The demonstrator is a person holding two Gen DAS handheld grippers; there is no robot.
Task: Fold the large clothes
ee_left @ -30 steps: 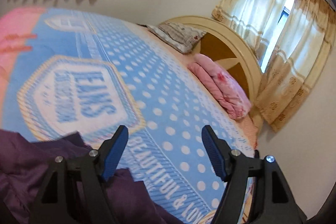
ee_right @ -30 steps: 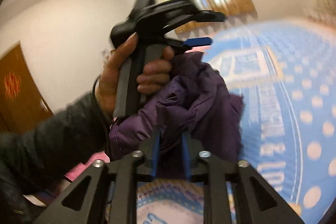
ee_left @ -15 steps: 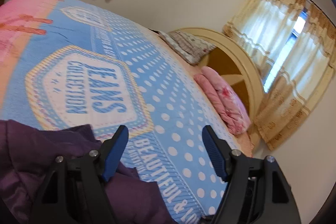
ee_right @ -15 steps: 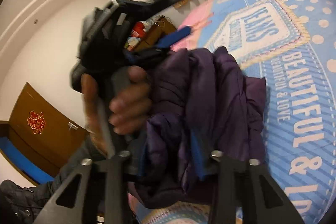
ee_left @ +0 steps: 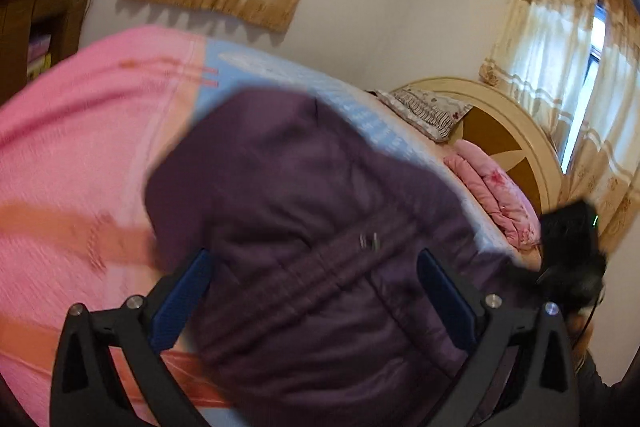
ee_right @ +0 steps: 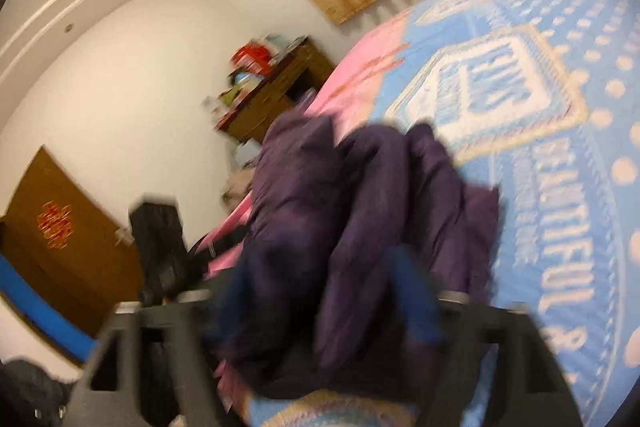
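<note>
A dark purple padded jacket [ee_left: 320, 235] lies bunched on the bed's pink and blue blanket [ee_left: 80, 147]. My left gripper [ee_left: 312, 291] is open, its blue pads wide apart just above the jacket, holding nothing. In the right wrist view the jacket [ee_right: 360, 211] fills the space between my right gripper's fingers [ee_right: 332, 303]. The jaws there stand apart with purple fabric between them; the view is blurred. The other gripper shows as a dark shape at the left [ee_right: 160, 247] and at the right edge of the left wrist view [ee_left: 572, 251].
The blanket's blue part with white print [ee_right: 520, 99] stretches right. A folded pink quilt [ee_left: 496, 195] and a pillow [ee_left: 424, 111] lie by the round headboard [ee_left: 500, 131]. A wooden cabinet [ee_right: 276, 95] and a brown door [ee_right: 52, 235] stand by the wall.
The right gripper's jaws have opened from shut on the jacket to apart. The left gripper has swung left and over the jacket, which now lies spread below it.
</note>
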